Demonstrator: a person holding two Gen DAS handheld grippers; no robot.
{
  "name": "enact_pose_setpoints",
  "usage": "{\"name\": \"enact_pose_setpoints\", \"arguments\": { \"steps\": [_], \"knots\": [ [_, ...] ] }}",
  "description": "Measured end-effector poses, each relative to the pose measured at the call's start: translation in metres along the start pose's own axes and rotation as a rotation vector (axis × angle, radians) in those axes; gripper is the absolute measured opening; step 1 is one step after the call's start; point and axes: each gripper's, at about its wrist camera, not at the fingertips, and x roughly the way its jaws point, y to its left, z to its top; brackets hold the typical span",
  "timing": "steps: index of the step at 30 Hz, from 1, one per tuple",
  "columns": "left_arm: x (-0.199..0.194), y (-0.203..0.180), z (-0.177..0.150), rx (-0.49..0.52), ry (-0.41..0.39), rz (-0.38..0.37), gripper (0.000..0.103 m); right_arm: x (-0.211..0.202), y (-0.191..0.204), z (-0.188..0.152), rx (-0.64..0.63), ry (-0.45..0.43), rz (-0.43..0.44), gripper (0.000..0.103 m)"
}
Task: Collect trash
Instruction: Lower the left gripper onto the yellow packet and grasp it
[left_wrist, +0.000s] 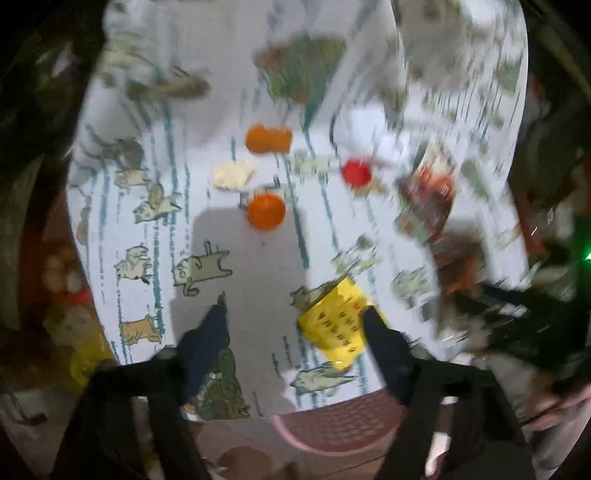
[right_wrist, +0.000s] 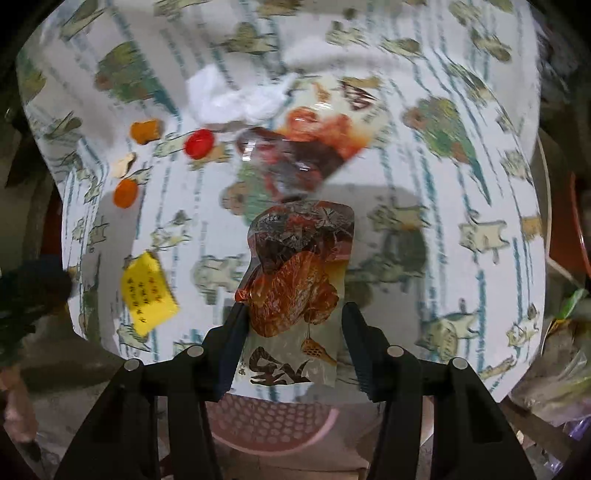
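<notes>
Picking up trash | right tool (right_wrist: 291, 314) straddles snack wrapper (right_wrist: 295, 273), grip unclear | left tool (left_wrist: 295, 325) wide beside yellow note (left_wrist: 336, 321) | next: squeeze, lift.

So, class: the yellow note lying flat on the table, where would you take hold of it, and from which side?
Grip the yellow note at its near corner, the one closest to the table edge, coming from above and slightly from the left. It lies flat, so there is no raised part to pinch; probably one finger must slide under that corner. The left hand-held gripper already has one finger at its edge.
</notes>
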Motion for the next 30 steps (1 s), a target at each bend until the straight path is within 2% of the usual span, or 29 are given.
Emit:
{"name": "enact_pose_setpoints", "arguments": {
  "steps": [5, 8, 13, 16, 18, 19, 23, 25, 27, 30],
  "knots": [
    [0.015, -0.029, -0.001, 0.123, 0.034, -0.083, 0.071, -0.006, -0.023, 0.0, 0.006, 0.001, 0.006, 0.055],
    [0.028, -0.033, 0.002, 0.097, 0.065, -0.036, 0.087, -0.009, -0.037, -0.002, 0.019, 0.004, 0.01, 0.055],
    [0.041, -0.036, 0.002, 0.073, 0.101, -0.069, 0.087, -0.016, -0.051, -0.004, 0.027, -0.002, 0.021, 0.055],
    [0.046, -0.048, -0.005, 0.121, 0.103, -0.031, 0.086, -0.021, -0.055, -0.005, 0.031, -0.009, 0.031, 0.055],
    [0.049, -0.055, -0.01, 0.165, 0.106, -0.004, 0.074, -0.021, -0.054, -0.003, 0.031, -0.011, 0.035, 0.055],
    [0.048, -0.059, -0.013, 0.189, 0.101, 0.01, 0.071, -0.021, -0.053, -0.003, 0.03, -0.012, 0.035, 0.055],
    [0.043, -0.066, -0.02, 0.22, 0.11, -0.027, 0.056, -0.022, -0.049, -0.001, 0.026, -0.014, 0.038, 0.055],
    [0.043, -0.069, -0.023, 0.235, 0.098, 0.005, 0.048, -0.022, -0.045, -0.001, 0.018, -0.014, 0.038, 0.055],
    [0.041, -0.069, -0.025, 0.24, 0.078, 0.029, 0.026, -0.016, -0.035, 0.001, 0.011, -0.014, 0.034, 0.055],
    [0.038, -0.064, -0.028, 0.188, 0.075, 0.006, 0.003, -0.015, -0.032, -0.001, 0.005, -0.013, 0.031, 0.055]
  ]
}}
